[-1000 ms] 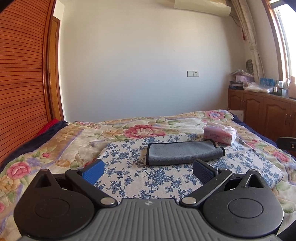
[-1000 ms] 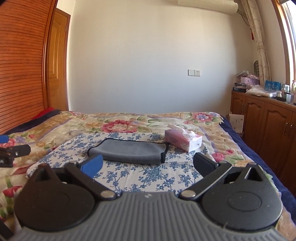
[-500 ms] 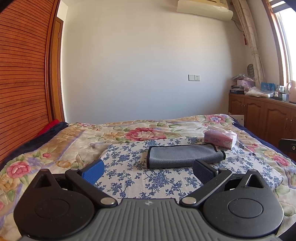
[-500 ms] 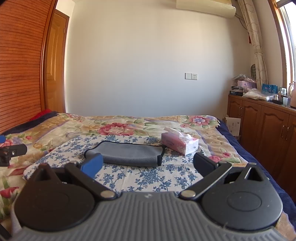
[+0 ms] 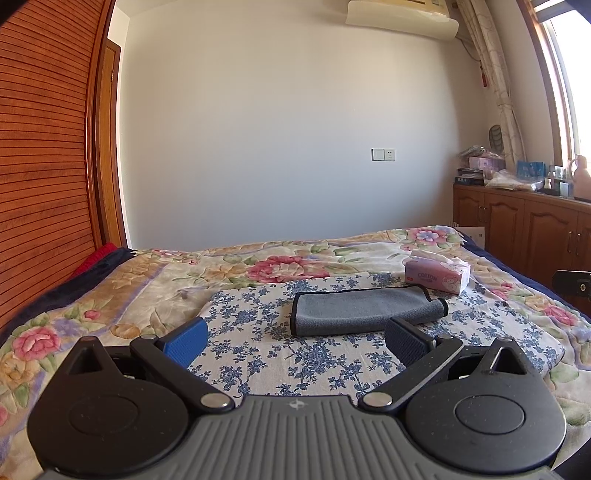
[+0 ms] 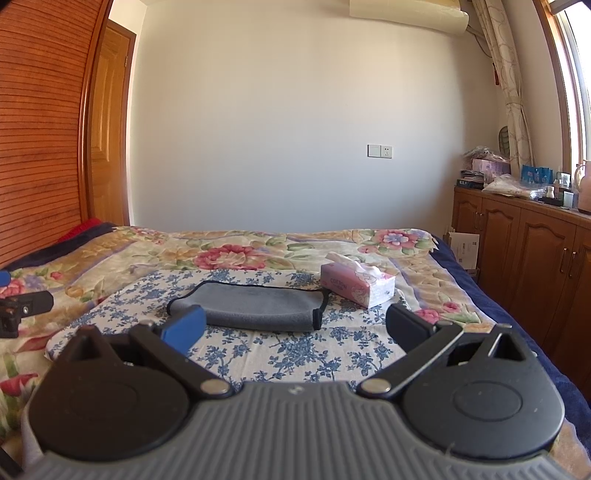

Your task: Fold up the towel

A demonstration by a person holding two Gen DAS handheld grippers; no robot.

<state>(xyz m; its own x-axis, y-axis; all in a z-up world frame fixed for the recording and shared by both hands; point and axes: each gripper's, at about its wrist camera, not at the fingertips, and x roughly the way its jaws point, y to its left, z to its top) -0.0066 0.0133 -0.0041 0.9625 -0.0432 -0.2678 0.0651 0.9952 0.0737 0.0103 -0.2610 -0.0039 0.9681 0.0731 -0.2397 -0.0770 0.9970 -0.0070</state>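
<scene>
Both wrist views now tilted up vs 1 s ago: more wall and ceiling, bed lower in frame. In left view the folded grey microfibre towel with black edging (image 5: 364,311) sits lower and looks flatter, and the white wall-mounted air-con unit (image 5: 402,16) shows more fully at top. Pink tissue box (image 5: 436,275) has dropped too. Right view: same towel (image 6: 255,306) lower in frame, tissue box (image 6: 356,284) too. Cameras appear to have pulled back/levelled off a bit.

Matt grey cloth towel (image 5: 360,309), seemingly microfibre, printed cotton sheet (image 5: 258,306)
</scene>
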